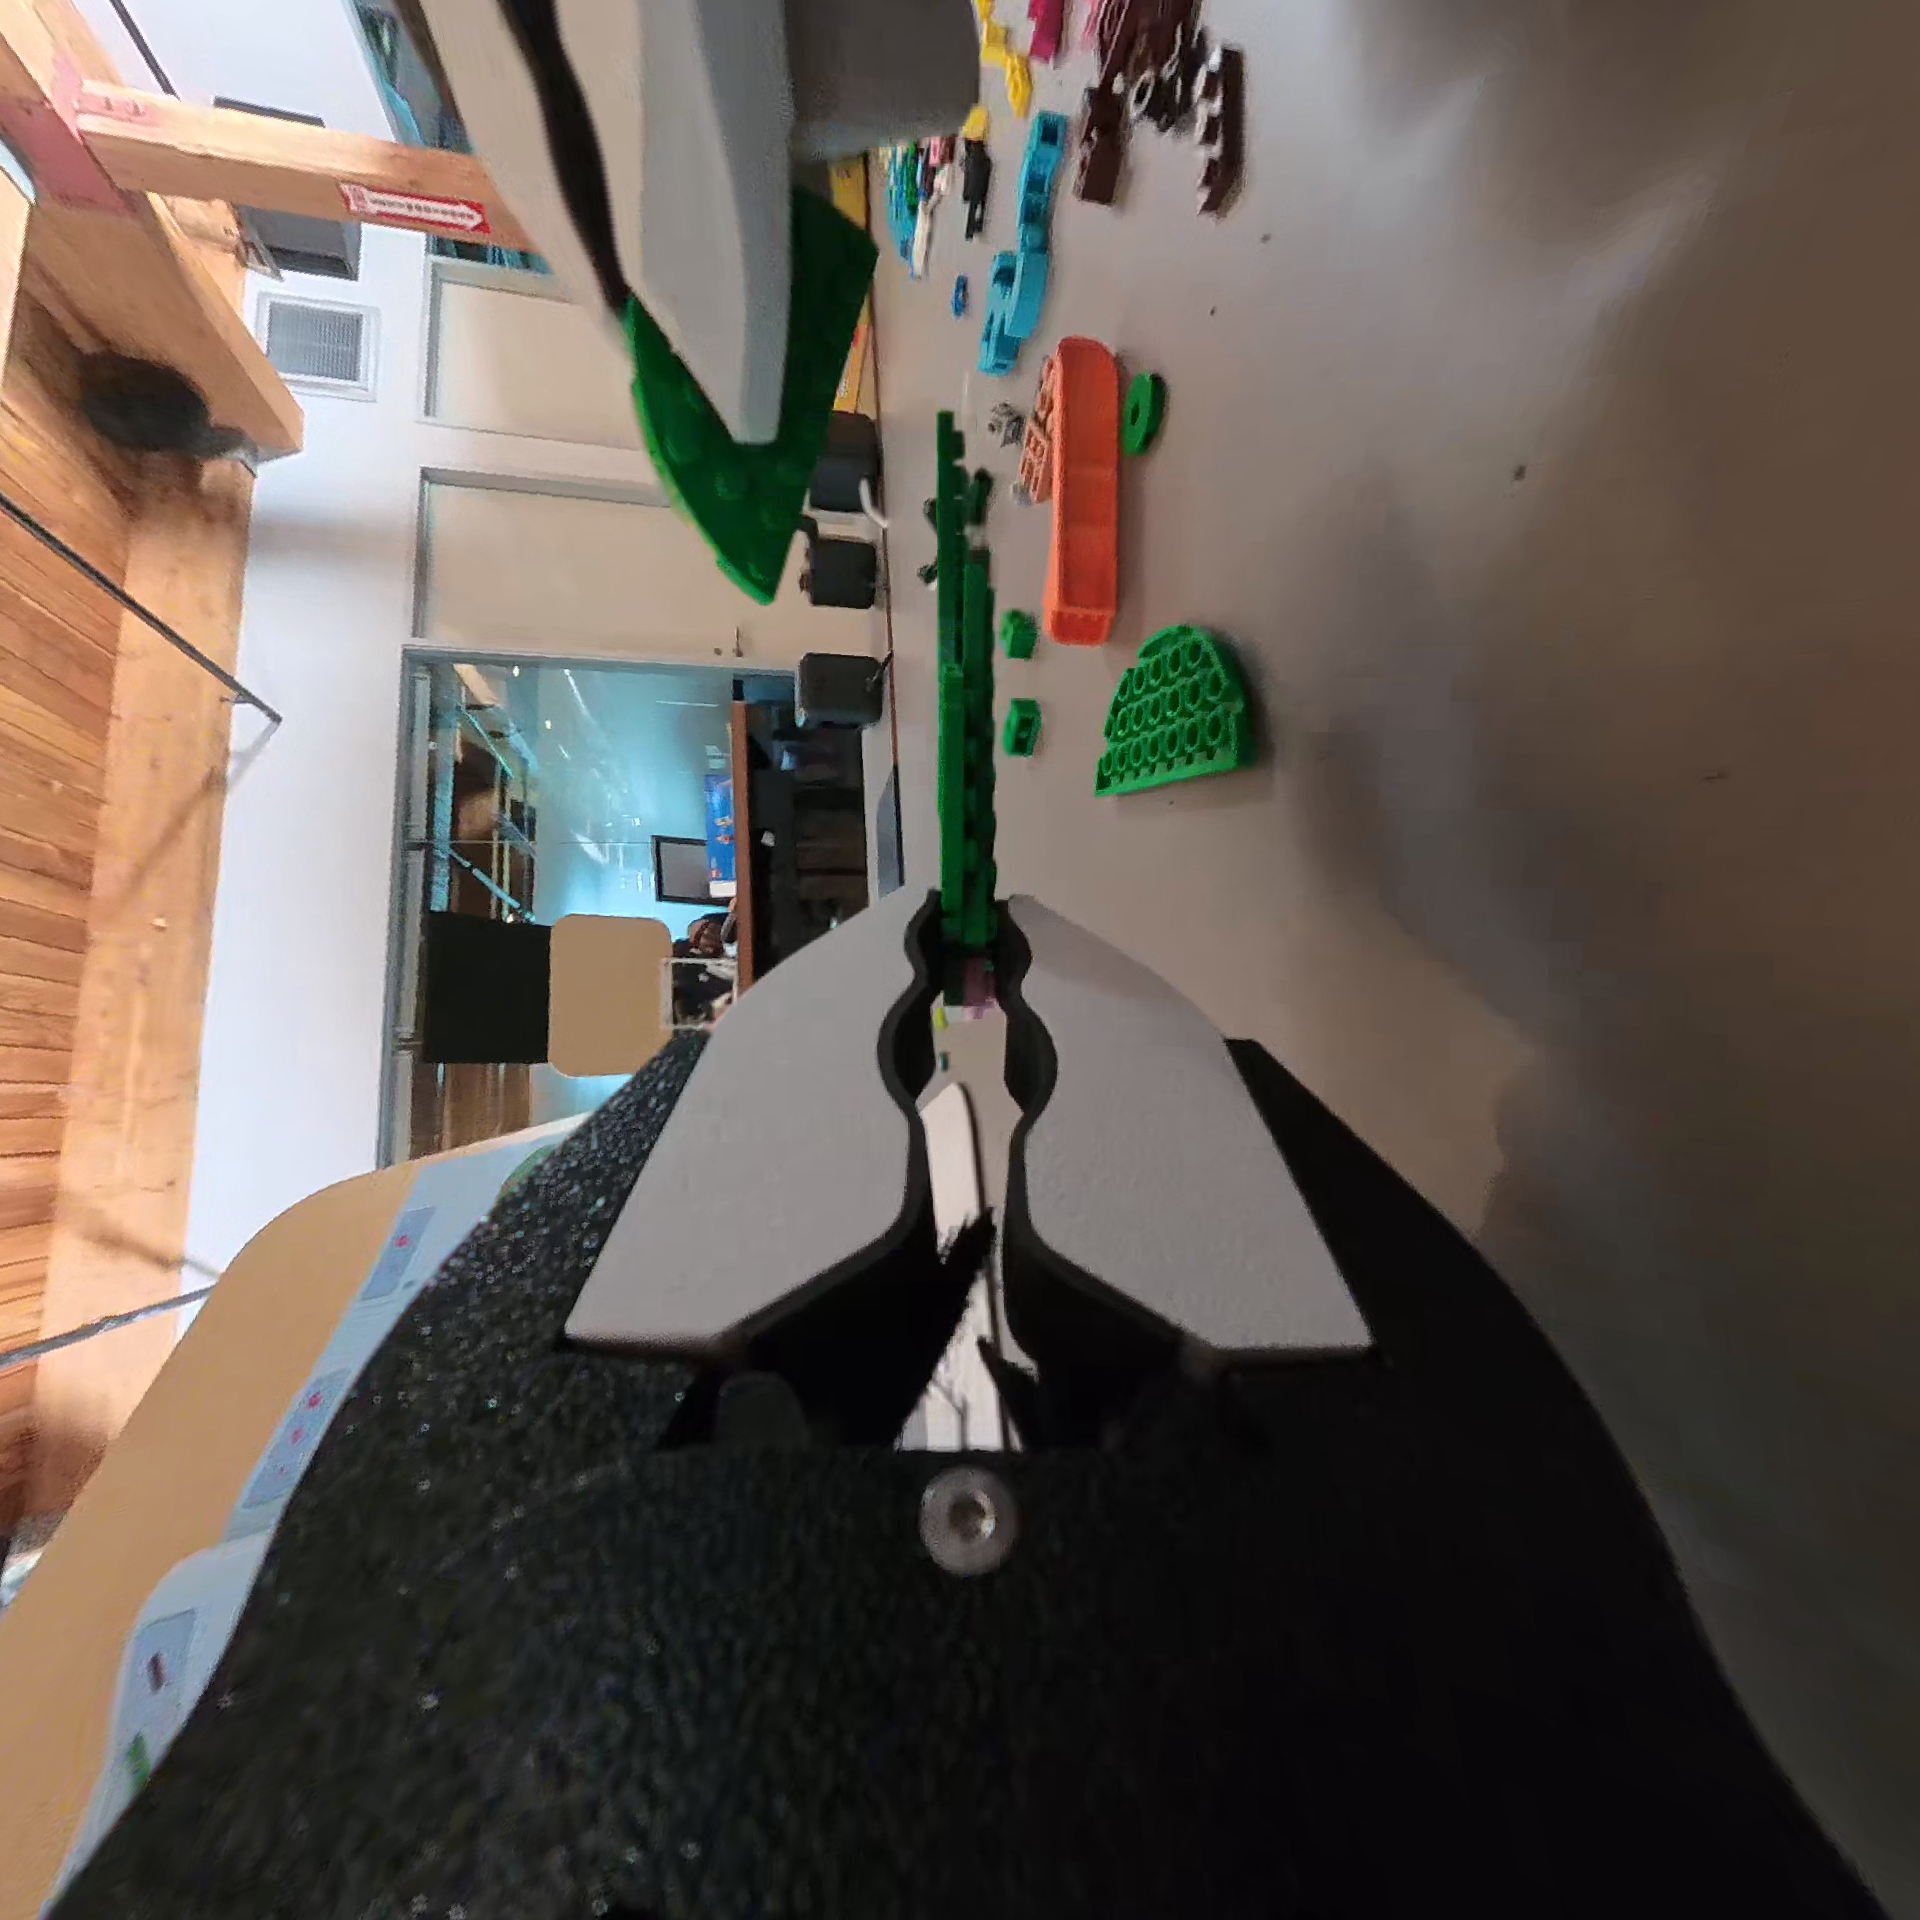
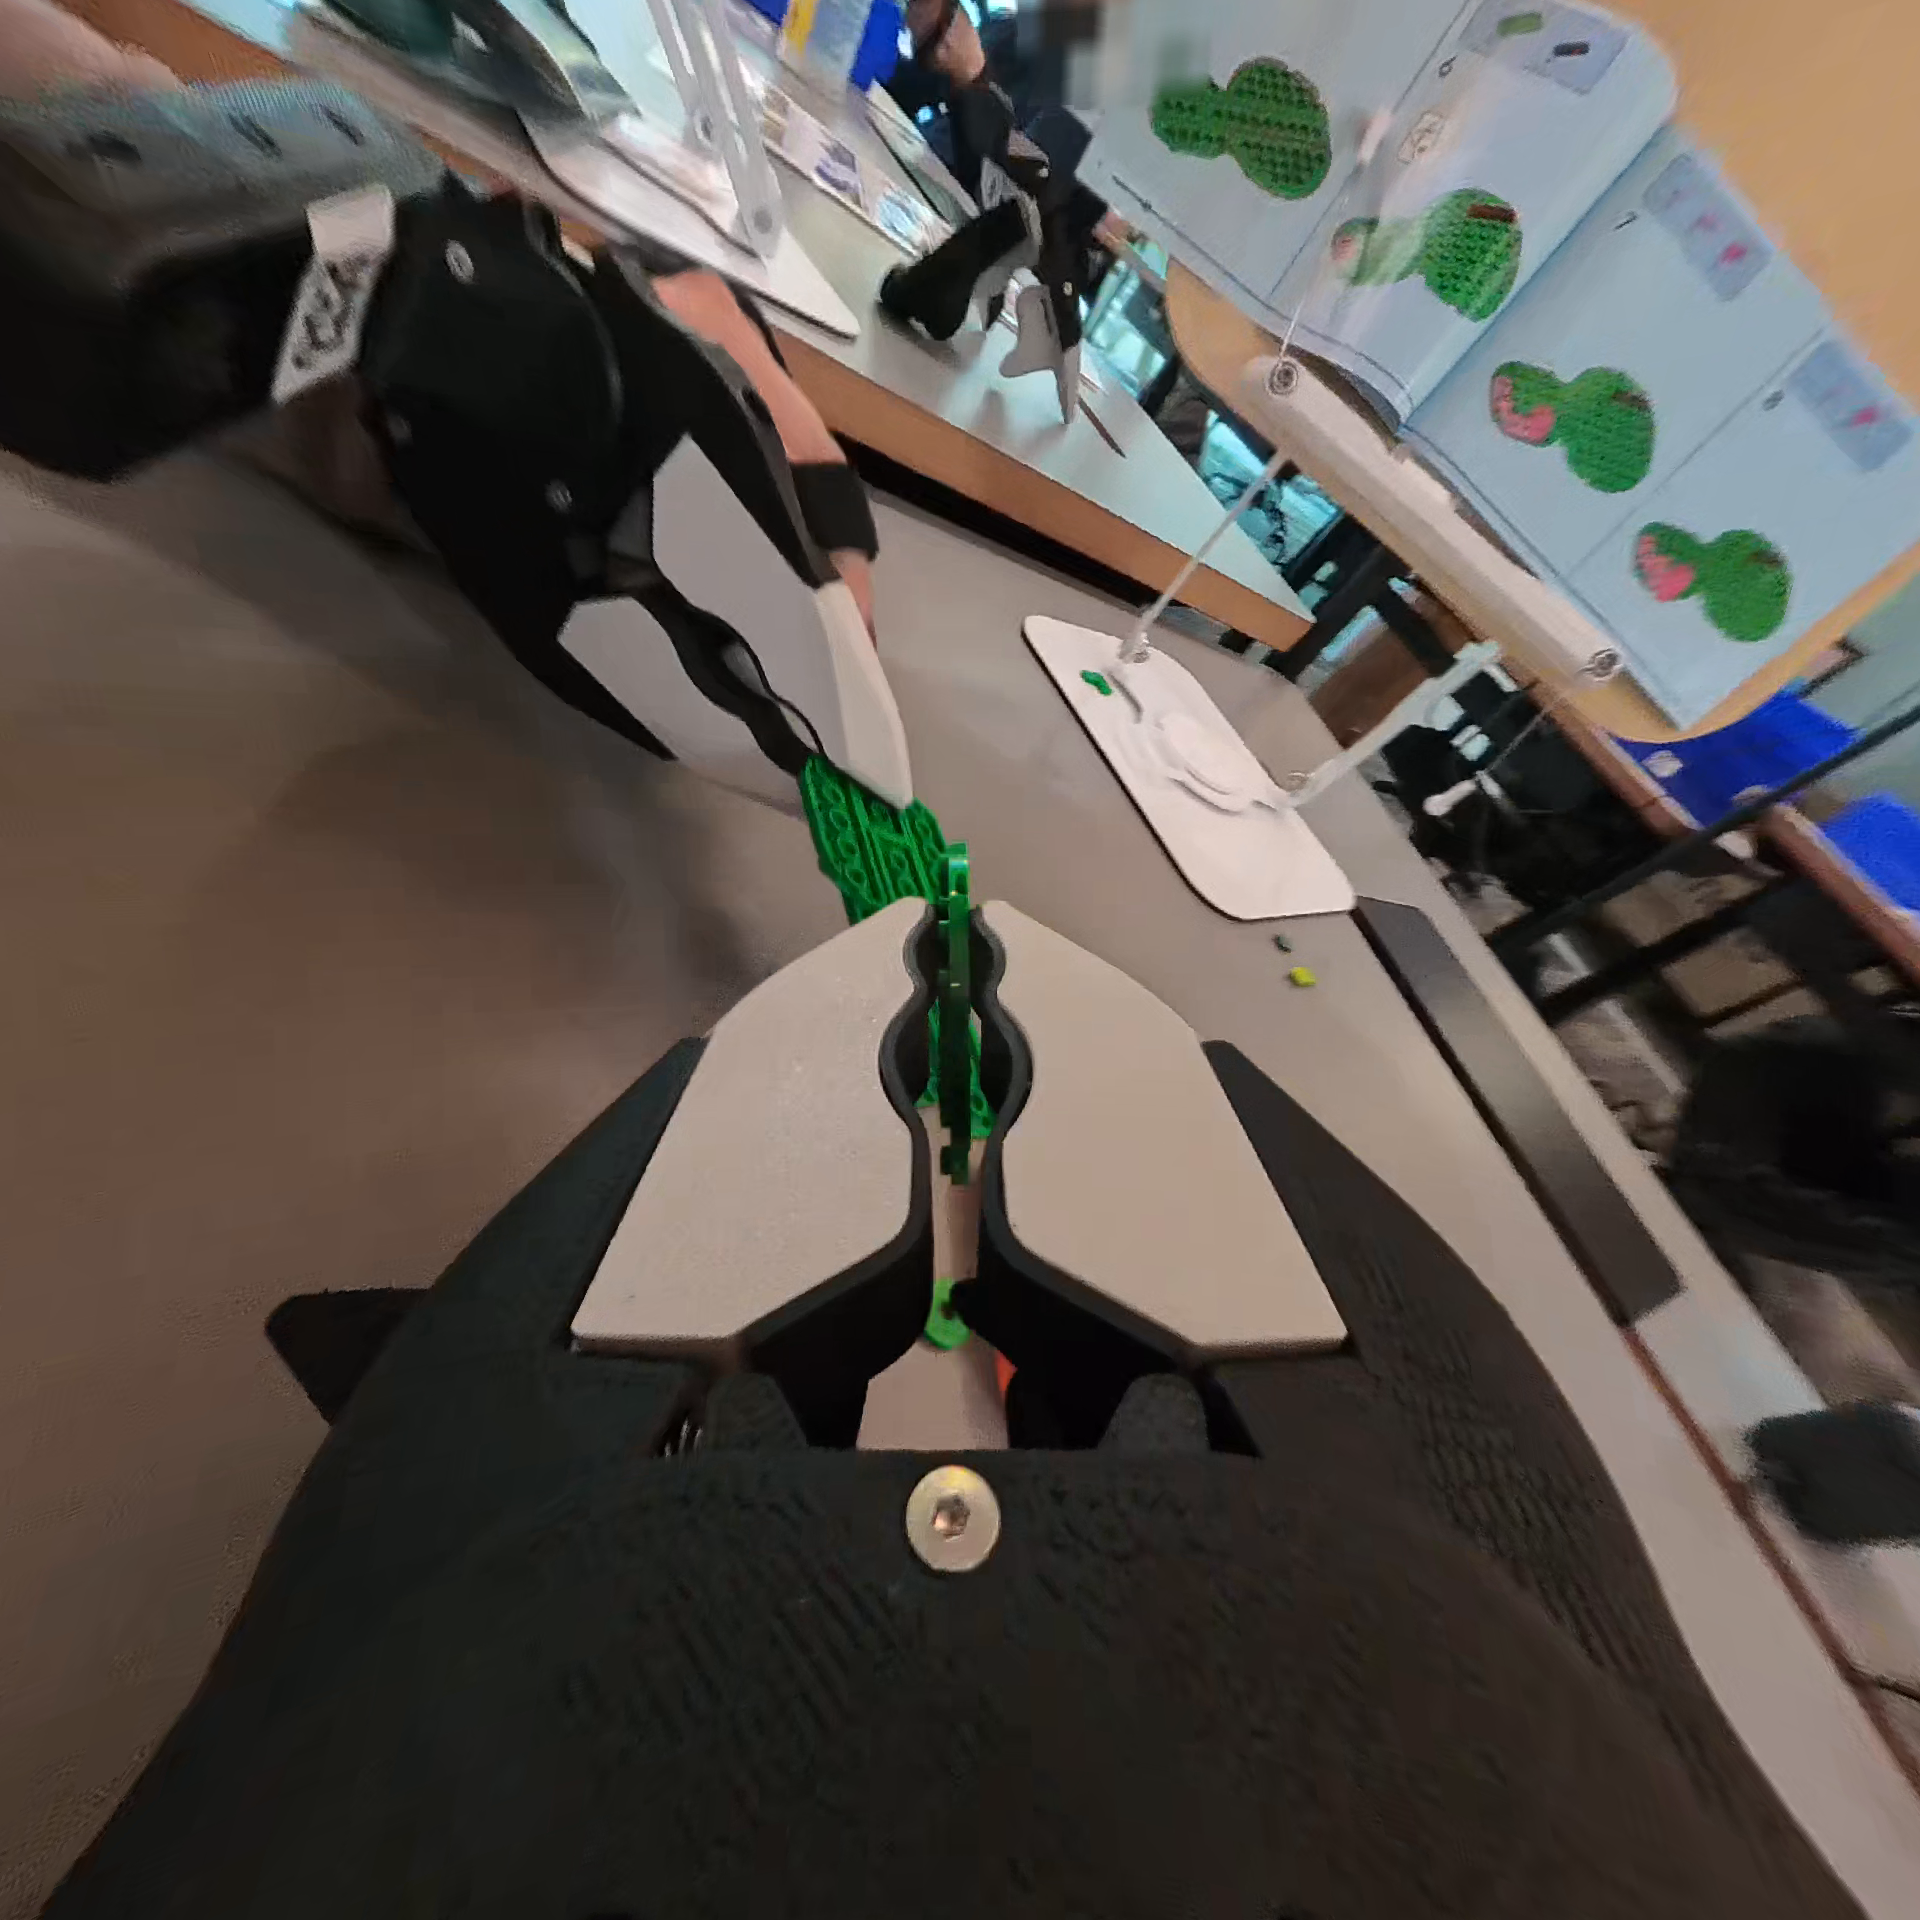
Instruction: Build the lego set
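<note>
The left gripper (image 1: 964, 925) is clamping the green plate stack (image 1: 964, 727) edge-on. The right gripper (image 2: 956, 914) is pinching a green plate (image 2: 954, 987) above the open grey table (image 2: 312, 935).

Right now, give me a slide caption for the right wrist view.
Right gripper clamps a green plate edge-on beside the left gripper's green baseplate, instruction booklet propped behind.

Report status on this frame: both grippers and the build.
Left hand-held gripper shut on green plate assembly. Right hand-held gripper shut on green plate. Nothing between them.
</note>
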Available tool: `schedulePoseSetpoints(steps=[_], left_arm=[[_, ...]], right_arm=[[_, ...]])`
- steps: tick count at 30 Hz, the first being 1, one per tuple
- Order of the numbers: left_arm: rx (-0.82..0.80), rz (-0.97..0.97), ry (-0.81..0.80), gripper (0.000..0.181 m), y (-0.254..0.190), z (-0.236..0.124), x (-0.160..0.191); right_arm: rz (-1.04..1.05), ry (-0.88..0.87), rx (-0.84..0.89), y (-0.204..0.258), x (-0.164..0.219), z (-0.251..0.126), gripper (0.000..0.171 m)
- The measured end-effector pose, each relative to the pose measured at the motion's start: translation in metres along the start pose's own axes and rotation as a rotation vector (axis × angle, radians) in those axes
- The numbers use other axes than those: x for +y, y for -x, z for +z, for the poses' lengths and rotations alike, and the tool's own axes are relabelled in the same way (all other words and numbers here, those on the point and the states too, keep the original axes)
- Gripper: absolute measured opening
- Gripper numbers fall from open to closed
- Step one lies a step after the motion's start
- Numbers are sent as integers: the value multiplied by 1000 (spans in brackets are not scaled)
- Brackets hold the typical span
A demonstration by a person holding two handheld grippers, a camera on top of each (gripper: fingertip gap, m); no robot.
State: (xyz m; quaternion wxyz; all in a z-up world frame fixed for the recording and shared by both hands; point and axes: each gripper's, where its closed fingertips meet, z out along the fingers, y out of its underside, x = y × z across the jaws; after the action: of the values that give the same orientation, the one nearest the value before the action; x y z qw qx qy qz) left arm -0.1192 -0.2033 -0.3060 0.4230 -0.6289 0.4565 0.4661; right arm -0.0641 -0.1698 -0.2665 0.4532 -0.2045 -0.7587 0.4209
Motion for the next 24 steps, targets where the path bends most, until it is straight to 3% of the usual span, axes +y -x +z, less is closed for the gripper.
schedulePoseSetpoints(steps=[1, 6, 10, 12, 17, 21, 24], left_arm=[[-4, 5, 14, 8, 1, 0, 3], [-35, 86, 117, 8, 3, 1, 22], [-36, 39, 128, 8, 4, 3, 23], [-40, 30, 131, 8, 6, 2, 23], [-1, 13, 111, 8, -1, 4, 16], [8, -17, 55, 8, -3, 4, -2], [11, -41, -1, 8, -4, 2, -14]], right_arm=[[-34, 18, -4, 2, 3, 1, 2], [-173, 231, -169, 34, 38, 8, 3], [-262, 336, -192, 46, 56, 16, 3], [-224, 310, -197, 47, 50, 16, 23], [-210, 171, -65, 30, 20, 19, 36], [-370, 197, 44, 31, 18, 33, 33], [-471, 230, 140, 24, 18, 39, 19]])
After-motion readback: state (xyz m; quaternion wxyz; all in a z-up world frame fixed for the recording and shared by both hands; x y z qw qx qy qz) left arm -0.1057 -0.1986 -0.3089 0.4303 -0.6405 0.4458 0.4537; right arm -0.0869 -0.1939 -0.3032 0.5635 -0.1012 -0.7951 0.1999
